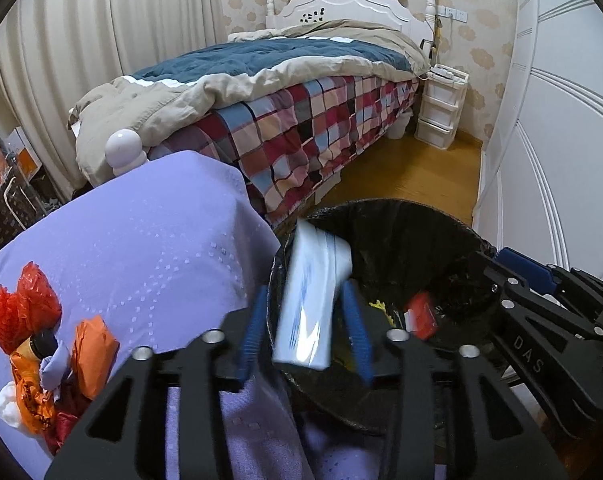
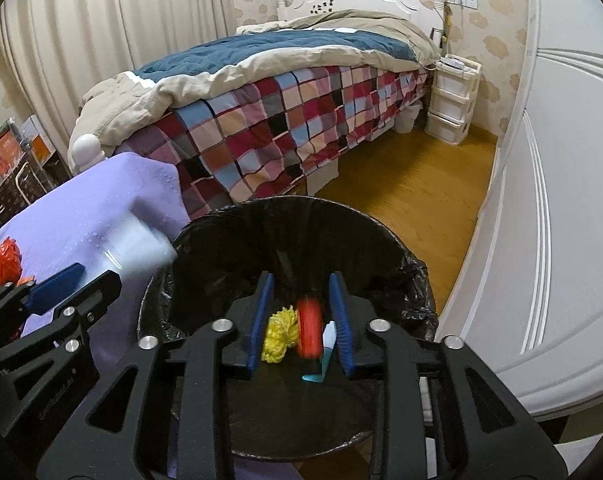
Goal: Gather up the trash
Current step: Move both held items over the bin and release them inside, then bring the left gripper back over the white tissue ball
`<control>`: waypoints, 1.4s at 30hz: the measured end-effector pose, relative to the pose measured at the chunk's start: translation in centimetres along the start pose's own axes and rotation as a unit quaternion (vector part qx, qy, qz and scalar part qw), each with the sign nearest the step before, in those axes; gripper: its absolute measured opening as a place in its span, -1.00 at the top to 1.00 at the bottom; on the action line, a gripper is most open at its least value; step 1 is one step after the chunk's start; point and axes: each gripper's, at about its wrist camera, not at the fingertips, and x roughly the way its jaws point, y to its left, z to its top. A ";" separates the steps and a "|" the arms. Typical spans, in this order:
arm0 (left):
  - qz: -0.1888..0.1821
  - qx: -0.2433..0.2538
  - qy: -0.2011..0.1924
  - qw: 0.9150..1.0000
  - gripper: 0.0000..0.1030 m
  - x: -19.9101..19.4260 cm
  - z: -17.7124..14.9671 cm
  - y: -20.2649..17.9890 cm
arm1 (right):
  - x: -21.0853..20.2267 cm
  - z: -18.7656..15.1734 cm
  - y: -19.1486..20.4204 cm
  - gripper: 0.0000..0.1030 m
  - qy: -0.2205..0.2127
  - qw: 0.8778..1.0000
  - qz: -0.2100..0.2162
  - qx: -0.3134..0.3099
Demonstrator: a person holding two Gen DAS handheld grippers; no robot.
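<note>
White-blue plastic packet, motion-blurred, over black-lined bin.

Bin right of table (bed behind).

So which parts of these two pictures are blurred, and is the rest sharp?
Left wrist view: the white-and-blue plastic packet between the open left gripper fingers is motion-smeared; the bed and purple cloth stay sharp. Right wrist view: the red item between the right gripper fingers is smeared, and so is the packet; fisheye bends the white wardrobe door.
</note>
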 end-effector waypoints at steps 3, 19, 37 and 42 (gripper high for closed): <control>0.004 0.000 -0.005 1.000 -0.09 -0.3 0.0 0.0 | -0.1 -0.1 -0.1 0.29 0.000 1.000 -0.006 0.004; 0.038 -0.027 -0.014 0.999 -0.34 -5.7 -3.8 4.8 | -2.9 -2.3 3.4 -0.02 0.004 1.000 0.014 0.000; 0.120 -0.116 -0.020 0.986 -0.35 -12.3 -10.3 15.7 | -6.5 -4.9 11.9 -0.17 0.002 0.996 0.072 -0.058; 0.128 -0.142 -0.013 0.981 -0.35 -12.4 -11.5 18.1 | -6.7 -5.3 14.0 -0.17 0.005 0.994 0.080 -0.079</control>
